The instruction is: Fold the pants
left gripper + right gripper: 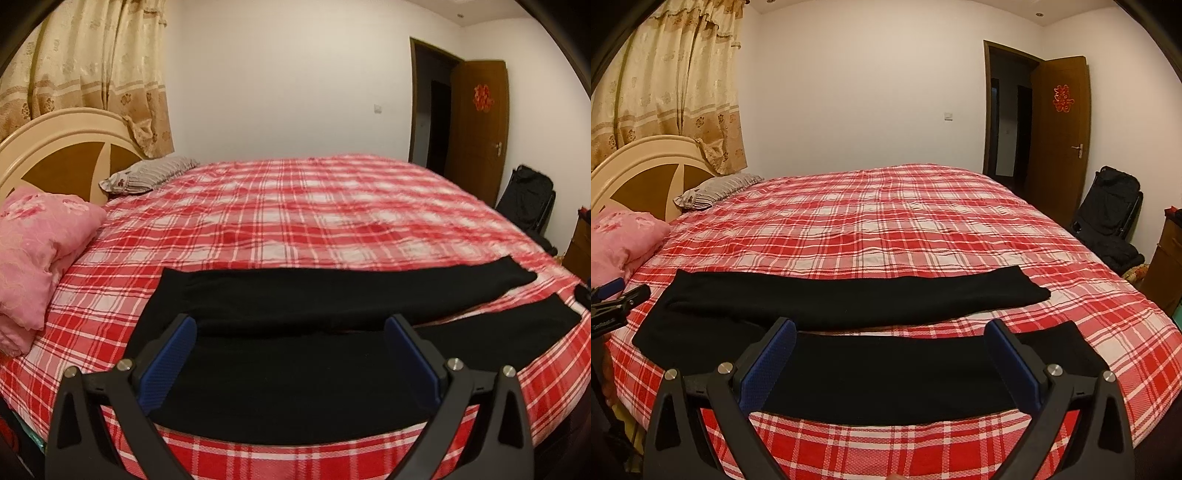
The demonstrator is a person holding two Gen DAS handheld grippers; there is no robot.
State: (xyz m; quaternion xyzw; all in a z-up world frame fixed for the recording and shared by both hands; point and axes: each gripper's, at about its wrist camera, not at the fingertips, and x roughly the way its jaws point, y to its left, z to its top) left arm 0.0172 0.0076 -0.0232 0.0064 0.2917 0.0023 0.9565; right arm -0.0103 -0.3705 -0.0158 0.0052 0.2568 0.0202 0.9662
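Observation:
Black pants (295, 295) lie flat on the red plaid bed (295, 214), waist to the left, both legs running right with a narrow strip of sheet between them. My left gripper (290, 323) is open just above the waist end of the near leg, with nothing between its blue pads (170, 365). In the right wrist view the pants (849, 299) show the same layout. My right gripper (891, 326) is open over the middle of the near leg (886, 373), holding nothing. The left gripper (617, 299) shows at that view's left edge, beside the waist.
A pink pillow (33, 251) and a striped pillow (147, 177) lie by the headboard (66, 155) at the left. A black folded chair or bag (1108, 218) stands past the bed's right side near an open wooden door (1060, 122). Curtains (92, 74) hang behind the headboard.

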